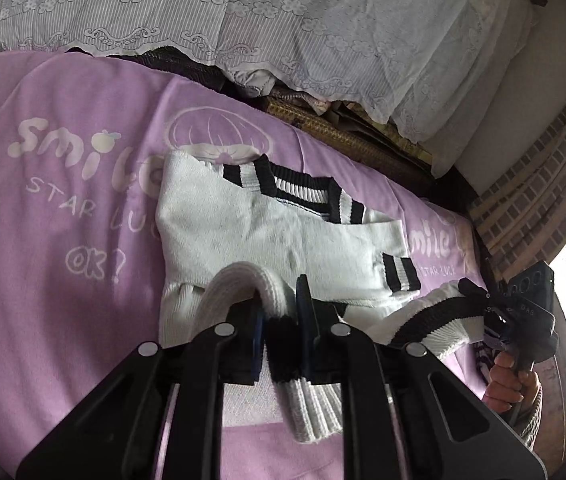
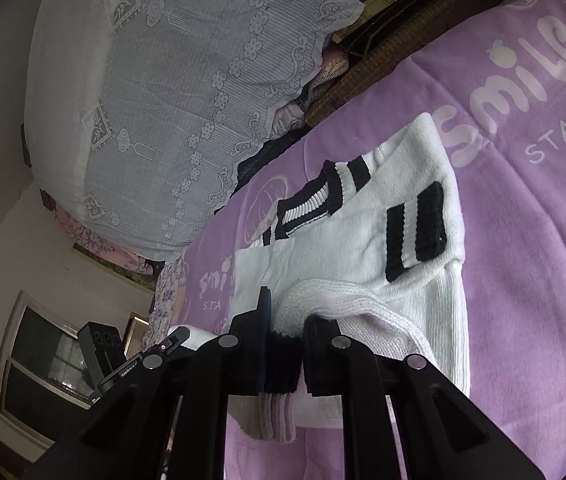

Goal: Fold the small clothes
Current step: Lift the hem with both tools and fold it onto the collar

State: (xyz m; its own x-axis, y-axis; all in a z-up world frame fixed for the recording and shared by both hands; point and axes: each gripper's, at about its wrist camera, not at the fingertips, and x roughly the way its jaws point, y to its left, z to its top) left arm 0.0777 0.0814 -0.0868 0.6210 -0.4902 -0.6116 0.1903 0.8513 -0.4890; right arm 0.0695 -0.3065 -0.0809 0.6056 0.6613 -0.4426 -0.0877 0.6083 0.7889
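A small white knit sweater [image 1: 267,232] with black-striped collar and cuffs lies on a purple blanket [image 1: 63,240], its sleeves folded across the body. My left gripper [image 1: 281,312] is shut on the ribbed bottom hem, which lifts off the blanket in a loop. At the right edge my right gripper [image 1: 483,300], held by a hand [image 1: 511,380], pinches the hem's other corner. In the right wrist view, the right gripper [image 2: 285,332] is shut on the black-and-white hem of the sweater [image 2: 363,240]. The left gripper [image 2: 177,336] shows at lower left.
The purple blanket [image 2: 523,240] carries white "smile" lettering. Behind it stands a bulky pile under a white lace cover [image 1: 243,20] [image 2: 163,80], with dark woven mats beneath its edge. A window [image 2: 43,368] is at lower left in the right wrist view.
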